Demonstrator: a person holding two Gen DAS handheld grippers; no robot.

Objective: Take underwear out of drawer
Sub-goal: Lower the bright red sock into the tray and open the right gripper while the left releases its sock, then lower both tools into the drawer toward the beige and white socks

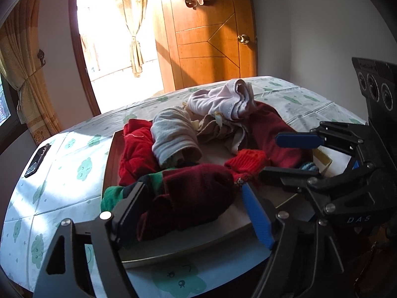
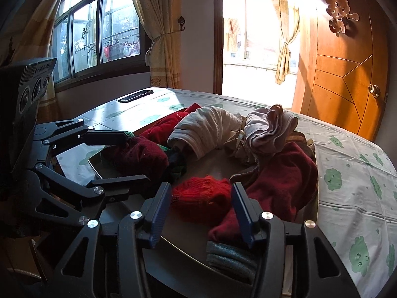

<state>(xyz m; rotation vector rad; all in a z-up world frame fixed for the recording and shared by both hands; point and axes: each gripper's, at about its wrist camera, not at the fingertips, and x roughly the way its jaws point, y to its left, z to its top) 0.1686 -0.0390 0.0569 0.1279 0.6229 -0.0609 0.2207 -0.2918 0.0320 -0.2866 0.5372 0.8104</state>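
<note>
A shallow drawer [image 1: 188, 245] [image 2: 188, 245] sits on a table covered with a cloud-print cloth. It holds a heap of clothes: pale pink underwear [image 1: 223, 99] [image 2: 265, 129] at the far side, a grey-white garment [image 1: 173, 134] [image 2: 208, 129], dark red knits [image 1: 196, 198] [image 2: 280, 181] and a bright red knit piece [image 1: 248, 161] [image 2: 201, 196]. My left gripper [image 1: 191, 196] [image 2: 129, 156] is open over the near dark red knit. My right gripper [image 2: 201, 193] [image 1: 270, 154] is open around the bright red knit piece.
A black remote [image 1: 37, 160] [image 2: 136, 95] lies on the cloth at the far left. A wooden door [image 1: 211, 32] [image 2: 347, 69] and a bright balcony opening stand behind the table. A folded grey cloth [image 2: 228, 255] lies at the drawer's near right corner.
</note>
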